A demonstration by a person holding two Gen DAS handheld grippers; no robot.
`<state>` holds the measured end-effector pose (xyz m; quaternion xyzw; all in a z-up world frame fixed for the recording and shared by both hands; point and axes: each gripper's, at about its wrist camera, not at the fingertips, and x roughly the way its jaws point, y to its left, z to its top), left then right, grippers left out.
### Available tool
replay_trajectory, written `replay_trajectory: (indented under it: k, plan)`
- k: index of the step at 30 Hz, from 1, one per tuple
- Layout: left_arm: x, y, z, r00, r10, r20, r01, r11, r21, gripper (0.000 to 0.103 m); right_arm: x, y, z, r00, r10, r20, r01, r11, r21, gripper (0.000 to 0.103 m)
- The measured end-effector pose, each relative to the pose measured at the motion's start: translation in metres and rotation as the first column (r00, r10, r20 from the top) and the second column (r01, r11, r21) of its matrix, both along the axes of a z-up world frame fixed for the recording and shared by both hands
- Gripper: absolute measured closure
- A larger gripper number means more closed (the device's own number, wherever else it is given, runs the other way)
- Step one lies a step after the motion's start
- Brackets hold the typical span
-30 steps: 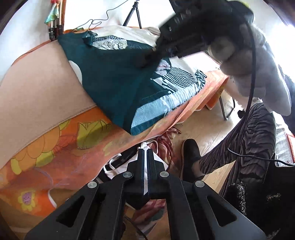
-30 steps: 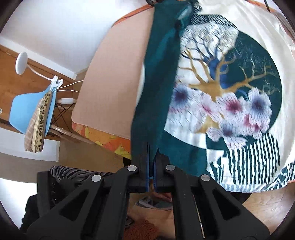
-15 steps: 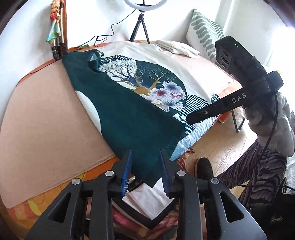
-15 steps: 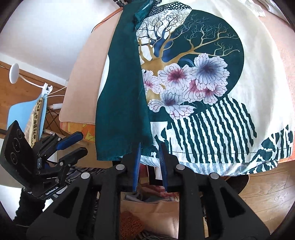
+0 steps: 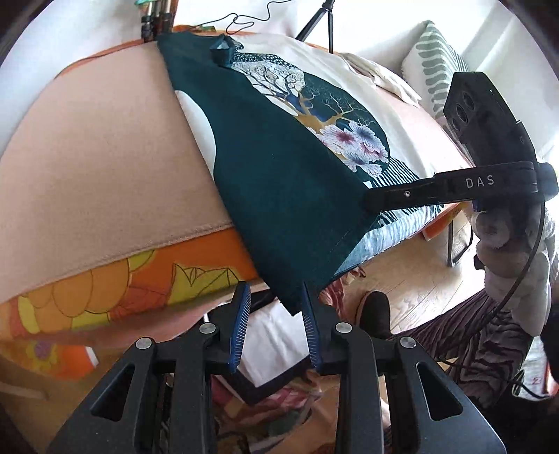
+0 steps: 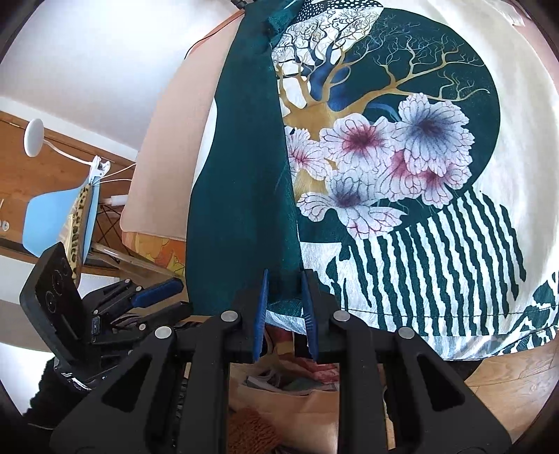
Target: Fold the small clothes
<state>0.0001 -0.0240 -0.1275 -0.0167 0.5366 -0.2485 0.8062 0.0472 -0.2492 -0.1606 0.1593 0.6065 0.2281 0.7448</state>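
Observation:
A white T-shirt (image 6: 517,115) with a teal circle, a golden tree and flowers lies flat on the bed. Its left side is folded over, showing as a plain teal panel (image 5: 279,167) (image 6: 241,181). My left gripper (image 5: 275,290) is open at the bed's edge, and the teal panel's bottom corner hangs by its right finger without being pinched. My right gripper (image 6: 284,276) has its jaws closing. The hem of the teal fold lies between them and the pads are not pressing on it. Each gripper shows in the other view: right gripper (image 5: 384,200), left gripper (image 6: 164,297).
The bed carries a peach blanket (image 5: 97,157) over an orange flowered sheet (image 5: 139,283). A striped pillow (image 5: 433,70) and a tripod (image 5: 325,21) stand at the back. A blue chair (image 6: 52,216), bags under the bed edge (image 6: 286,380), a person's shoe (image 5: 375,314) and wooden floor (image 5: 412,272) are nearby.
Both grippers were shut a second ago and now stand with jaws apart. Both have drawn back and down toward the shirt's hem at the bed edge. The teal fold now lies flat.

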Motion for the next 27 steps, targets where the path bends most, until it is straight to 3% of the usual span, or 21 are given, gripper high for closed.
replay_trajectory:
  k: [5,7,8,12,17,19,20,22,24,27]
  plan:
    - [0.008,0.003,-0.012,0.996,0.046,-0.075,-0.052,0.996,-0.077,0.076,-0.001,0.005,-0.003,1.000,0.018,-0.006,-0.018,1.000,-0.002,0.094]
    - [0.008,0.004,-0.016,0.996,0.055,-0.076,-0.060,0.996,-0.066,0.097,-0.001,0.005,-0.004,1.000,0.014,-0.010,-0.014,1.000,0.004,0.095]
    - [0.007,0.005,-0.018,0.995,0.059,-0.077,-0.065,0.995,-0.076,0.103,-0.001,0.005,-0.005,1.000,0.010,-0.013,-0.010,1.000,0.009,0.096]
    - [0.001,0.016,-0.010,0.996,0.062,-0.062,-0.067,0.994,-0.088,0.102,-0.002,0.003,-0.006,0.999,-0.007,-0.040,0.009,0.999,0.048,0.098]
    - [-0.004,0.024,-0.002,0.998,0.058,-0.003,-0.058,0.998,-0.018,0.102,-0.006,0.013,-0.003,1.000,0.028,-0.001,-0.028,0.999,-0.036,0.099]
    - [-0.005,0.026,0.000,0.999,0.046,-0.003,-0.046,0.999,-0.002,0.099,-0.009,0.013,0.003,0.999,0.046,0.021,-0.044,0.997,-0.060,0.099]
    - [-0.006,0.026,0.002,0.999,0.034,0.005,-0.034,0.999,0.013,0.092,-0.012,0.012,0.007,0.997,0.063,0.040,-0.060,0.996,-0.068,0.099]
    - [-0.011,0.025,0.010,0.998,0.024,0.065,-0.027,0.998,0.051,0.089,-0.018,0.003,0.018,0.994,0.068,0.081,-0.060,0.994,-0.091,0.098]
    - [-0.013,0.019,0.018,0.993,0.008,0.115,-0.015,0.998,0.058,0.089,-0.021,-0.012,0.030,0.991,0.048,0.124,-0.039,0.996,-0.078,0.093]
    - [-0.014,0.003,0.033,0.986,-0.021,0.166,0.017,0.999,0.028,0.089,-0.021,-0.043,0.050,0.980,-0.032,0.194,0.042,0.998,-0.047,0.072]
